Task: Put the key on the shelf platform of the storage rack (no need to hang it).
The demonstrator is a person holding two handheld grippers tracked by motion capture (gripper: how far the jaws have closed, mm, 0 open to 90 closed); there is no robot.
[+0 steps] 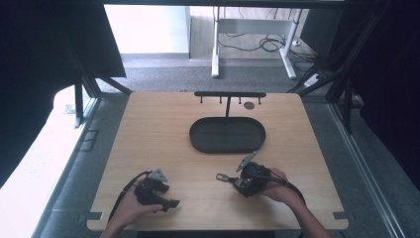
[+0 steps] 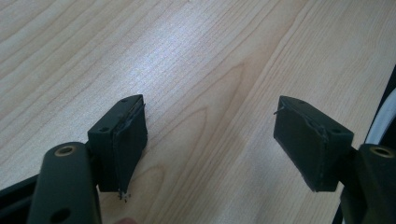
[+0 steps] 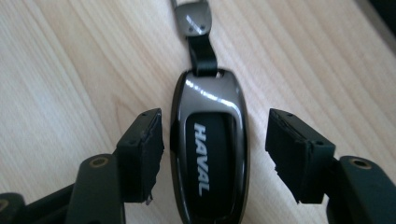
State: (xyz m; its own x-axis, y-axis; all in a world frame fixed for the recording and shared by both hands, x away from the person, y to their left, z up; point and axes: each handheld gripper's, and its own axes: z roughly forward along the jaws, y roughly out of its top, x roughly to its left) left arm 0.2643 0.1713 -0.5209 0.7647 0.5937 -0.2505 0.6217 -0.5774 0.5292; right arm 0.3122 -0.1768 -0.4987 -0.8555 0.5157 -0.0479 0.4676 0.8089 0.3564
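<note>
Two hand-held grippers at a light wooden table (image 1: 163, 129), each held in a person's hand at the near edge.

Item 1: right gripper (image 3: 215, 149), near right of the table. Jaws spread wide, straddling a car key fob (image 3: 210, 154) without gripping it; a gap shows between the fob and the far-side jaw, while the other jaw stands just beside the fob's edge. The fob lies flat on the wood, glossy dark metal shell with a black panel lettered "HAVAL". A black strap (image 3: 201, 53) leads from its top to a small metal tab (image 3: 194, 21).

Item 2: left gripper (image 2: 210, 140), near left of the table, well apart from the fob. Jaws wide open, bare wood between them, nothing held.

Item 3: black oval tray (image 1: 227, 135), centre of the table, beyond both grippers.

Item 4: black rack with small hooks (image 1: 230, 95), upright behind the tray at the far edge.
</note>
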